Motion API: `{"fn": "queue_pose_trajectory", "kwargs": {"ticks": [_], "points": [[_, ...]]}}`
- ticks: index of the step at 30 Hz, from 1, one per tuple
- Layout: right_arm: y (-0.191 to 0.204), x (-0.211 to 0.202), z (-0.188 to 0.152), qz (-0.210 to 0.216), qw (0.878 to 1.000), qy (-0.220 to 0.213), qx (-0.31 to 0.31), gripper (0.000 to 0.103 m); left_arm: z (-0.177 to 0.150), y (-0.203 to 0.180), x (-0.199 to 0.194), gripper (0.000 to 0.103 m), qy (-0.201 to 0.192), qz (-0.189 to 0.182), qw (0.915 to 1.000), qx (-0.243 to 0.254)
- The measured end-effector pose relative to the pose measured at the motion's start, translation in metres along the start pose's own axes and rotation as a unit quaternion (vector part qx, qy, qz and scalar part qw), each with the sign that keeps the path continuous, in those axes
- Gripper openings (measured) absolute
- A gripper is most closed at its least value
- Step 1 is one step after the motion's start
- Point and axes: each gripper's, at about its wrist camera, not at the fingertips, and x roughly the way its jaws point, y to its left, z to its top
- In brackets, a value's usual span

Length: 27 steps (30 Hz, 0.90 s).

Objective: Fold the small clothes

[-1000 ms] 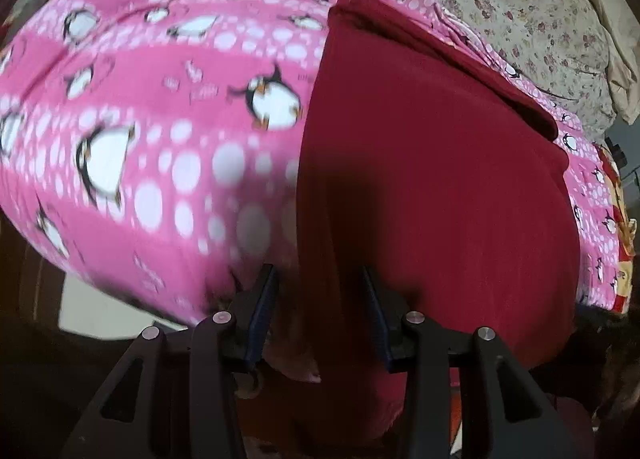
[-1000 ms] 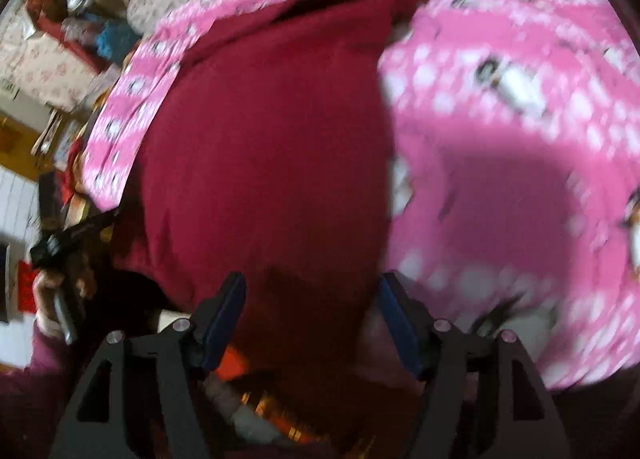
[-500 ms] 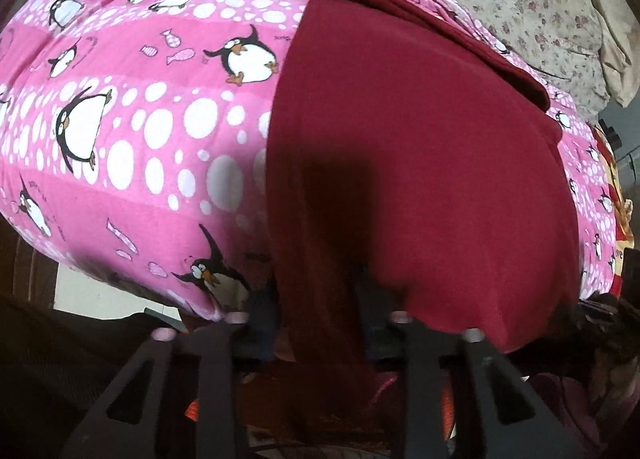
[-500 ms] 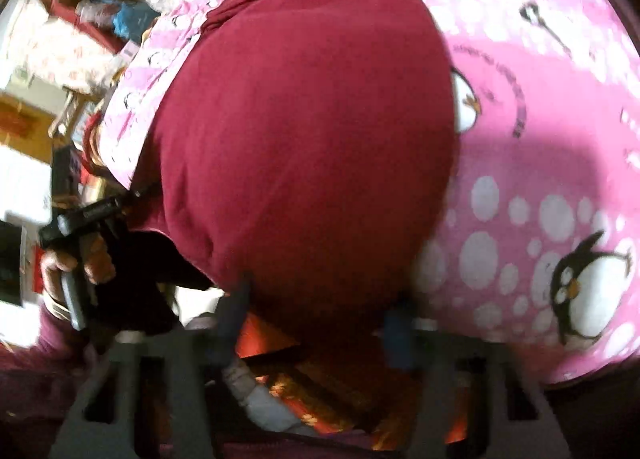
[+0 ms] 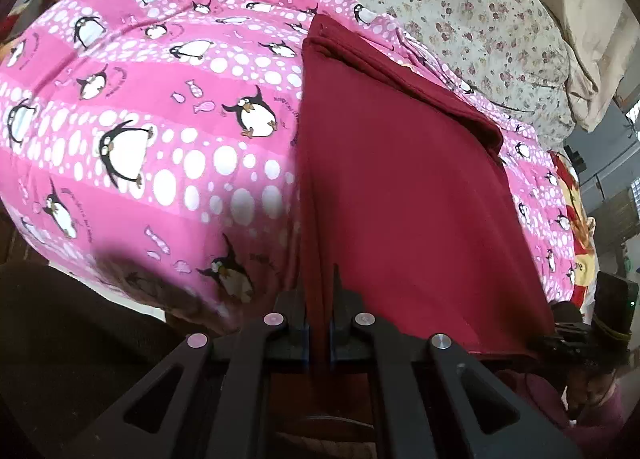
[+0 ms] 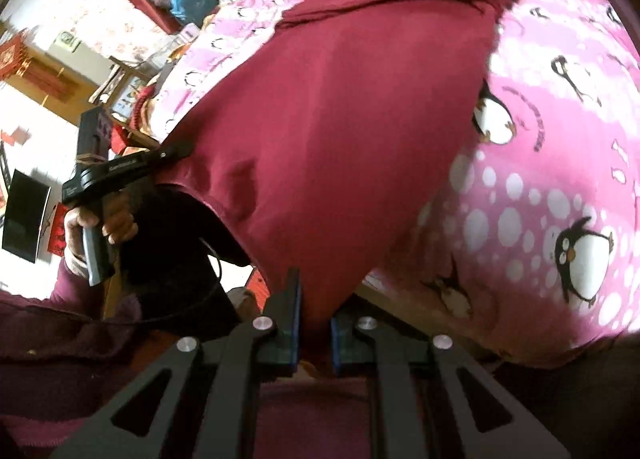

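Gripping the near hem of the maroon garment (image 5: 400, 187), my left gripper (image 5: 319, 323) has its jaws clamped on a pinched fold of cloth at 6 o'clock in its view. My right gripper (image 6: 316, 323) has just been closing and now pinches the other near corner of that garment (image 6: 340, 131), cloth bunched between its 2 pads. From there the garment stretches away toward 12 o'clock, lying on the pink penguin blanket (image 5: 140, 119). At 9 o'clock in the right view, my left hand (image 6: 108, 227) holds its handle. Farthest off, at 1 o'clock, lies a floral sheet (image 5: 480, 19).
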Motion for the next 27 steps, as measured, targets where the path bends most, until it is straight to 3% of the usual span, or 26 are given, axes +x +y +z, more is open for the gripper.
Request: {"fn": "queue_pose_trajectory", "kwargs": {"ticks": [5,13,15,18,27], "points": [[0.004,-0.022,0.022,0.012,0.999,-0.033,-0.007,0.010,0.024,-0.014,-0.009,0.000,-0.027,-0.013,0.9995,0.008],[-0.008,-0.080,0.115,-0.016,0.987,-0.163,-0.011,0.010,0.122,-0.049,-0.017,0.000,-0.096,-0.030,0.9942,0.037],[-0.019,-0.087,0.142,-0.026,0.981,-0.191,0.003,0.010,0.152,-0.061,-0.007,0.000,-0.112,-0.024,0.9923,0.047],[-0.028,-0.084,0.179,-0.076,0.974,-0.215,0.008,0.010,0.190,-0.071,0.016,0.000,-0.122,-0.023,0.9914,0.043],[-0.068,-0.051,0.259,-0.166,0.959,-0.231,0.011,0.010,0.272,-0.072,0.093,0.000,-0.117,-0.025,0.9929,0.003]]}}
